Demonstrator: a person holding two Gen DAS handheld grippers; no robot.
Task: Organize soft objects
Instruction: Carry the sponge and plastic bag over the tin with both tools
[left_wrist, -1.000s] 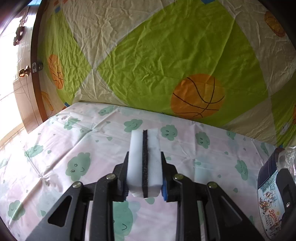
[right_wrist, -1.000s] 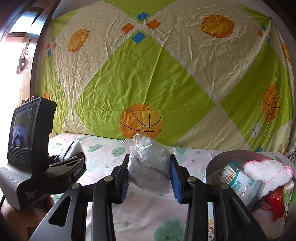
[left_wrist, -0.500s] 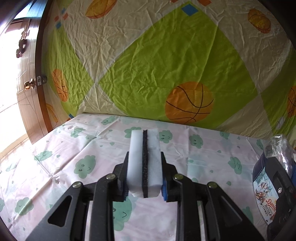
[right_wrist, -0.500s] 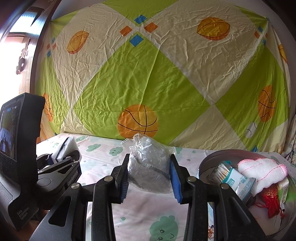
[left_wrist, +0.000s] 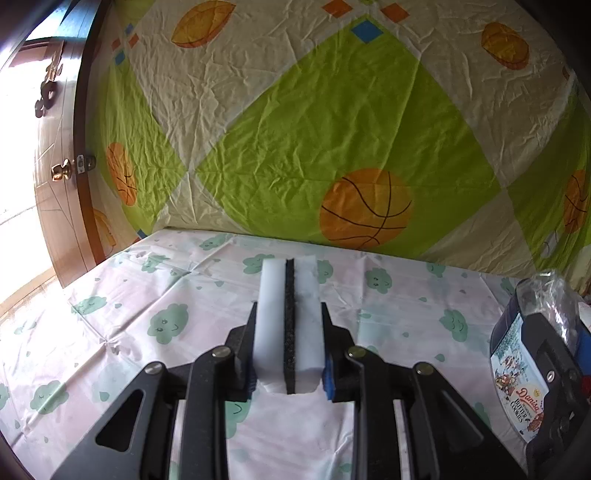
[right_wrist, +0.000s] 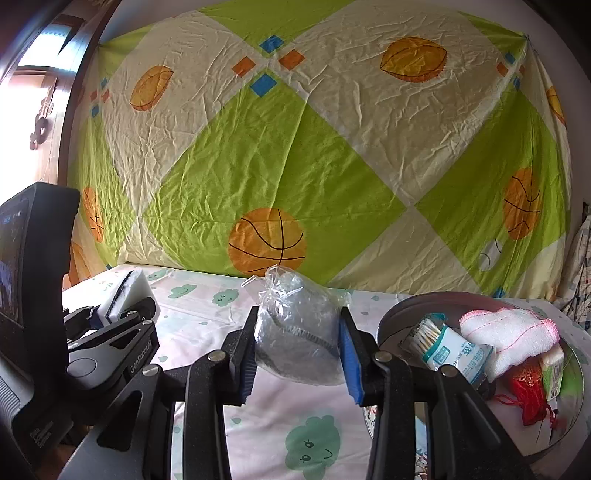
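- The left gripper (left_wrist: 288, 343) has its jaws clenched on a white sponge (left_wrist: 288, 317) with a dark middle layer, above the cloud-print bench (left_wrist: 147, 295).
- The right gripper (right_wrist: 298, 347) clasps a clear bagged item (right_wrist: 295, 328).
- Right of it, a round tin (right_wrist: 406, 310) holds cotton swabs (right_wrist: 428, 332) and a white cloth (right_wrist: 509, 332).
- Far back hangs a basketball-print sheet (right_wrist: 295, 147).

My left gripper (left_wrist: 288, 347): matt black plastic, blue ribbed pads, pinching sponge (left_wrist: 287, 325) of smooth white foam with coarse black core. My right gripper (right_wrist: 297, 347): same plastic, clamped on crinkly glossy clear plastic bag (right_wrist: 295, 328). Counter (left_wrist: 147, 314) under thin creased sheeting, slight sheen. Wrinkled matt cloth backdrop (right_wrist: 295, 155). Cookie tin (right_wrist: 569, 417): shiny metal; inside, fuzzy white knit cloth (right_wrist: 509, 338). Door (left_wrist: 62, 184): varnished wood, brass knob (left_wrist: 59, 171).
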